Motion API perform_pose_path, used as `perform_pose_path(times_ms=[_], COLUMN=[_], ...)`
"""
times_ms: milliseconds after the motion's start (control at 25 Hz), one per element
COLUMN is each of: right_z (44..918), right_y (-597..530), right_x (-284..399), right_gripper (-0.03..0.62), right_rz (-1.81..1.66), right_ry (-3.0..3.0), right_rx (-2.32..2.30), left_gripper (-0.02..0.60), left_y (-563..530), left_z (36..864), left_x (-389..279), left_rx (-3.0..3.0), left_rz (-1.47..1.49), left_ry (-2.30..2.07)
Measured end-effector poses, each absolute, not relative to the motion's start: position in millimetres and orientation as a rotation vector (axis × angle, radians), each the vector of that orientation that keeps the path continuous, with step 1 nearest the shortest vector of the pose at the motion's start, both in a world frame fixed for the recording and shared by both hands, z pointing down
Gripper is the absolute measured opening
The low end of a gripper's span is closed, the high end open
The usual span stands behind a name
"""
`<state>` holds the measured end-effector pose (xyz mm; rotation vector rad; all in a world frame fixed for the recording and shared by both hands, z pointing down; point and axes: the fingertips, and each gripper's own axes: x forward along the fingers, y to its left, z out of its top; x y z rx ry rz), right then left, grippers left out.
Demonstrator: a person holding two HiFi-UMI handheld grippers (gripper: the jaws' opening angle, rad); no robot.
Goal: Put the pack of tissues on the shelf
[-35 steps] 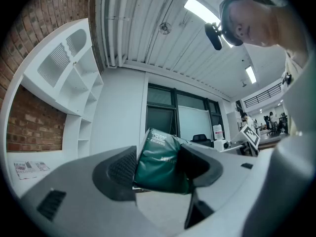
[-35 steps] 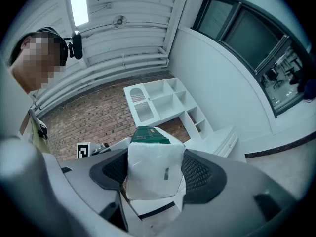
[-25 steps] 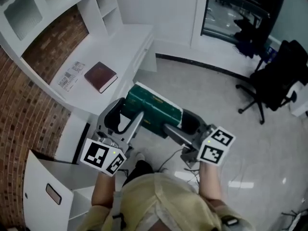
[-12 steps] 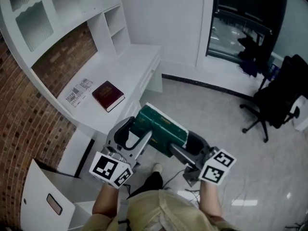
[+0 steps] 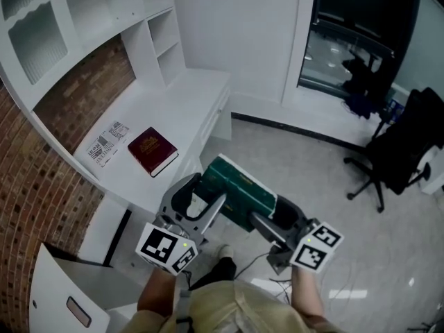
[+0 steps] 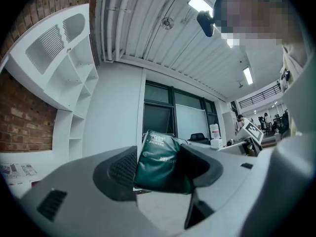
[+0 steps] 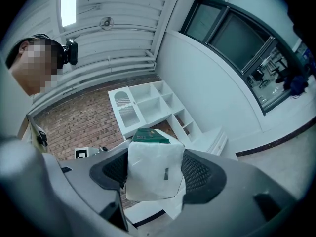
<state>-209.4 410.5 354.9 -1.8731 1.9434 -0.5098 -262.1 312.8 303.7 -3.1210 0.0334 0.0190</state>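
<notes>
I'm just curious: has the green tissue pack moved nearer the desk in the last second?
Cannot tell: the whole view shifted. Against the red book, the tissue pack sits at much the same gap, to its lower right.

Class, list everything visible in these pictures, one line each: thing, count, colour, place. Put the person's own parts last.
pack of tissues: 1, green-white, between both grippers
book: 1, dark red, on desk
printed sheets: 2, white, beside book
desk: 1, white, left
shelf unit: 1, white, above desk
office chair: 1, black, right
left gripper: 1, grey, shut on pack of tissues
right gripper: 1, grey, shut on pack of tissues
</notes>
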Motion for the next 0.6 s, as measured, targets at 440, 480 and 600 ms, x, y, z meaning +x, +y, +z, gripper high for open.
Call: perform_pose_path(times_ms=[440, 480, 600], right_z=[345, 345, 344], right_y=[307, 297, 269], right_x=[-178, -176, -171], right_gripper=[0.318, 0.318, 0.318], right_rz=[-0.502, -0.511, -0.534], right_ry=[2.009, 2.009, 2.021], right_rx=[-1.882, -1.873, -1.850], left_gripper=[0.270, 0.270, 0.268], left_y=[211, 201, 175], left_z=[299, 298, 298], left_x=[-237, -235, -232], left_rx=[-3.117, -3.114, -3.117], left_rz=[0.056, 0.057, 0.058], left_ry=[0.143, 0.154, 0.180])
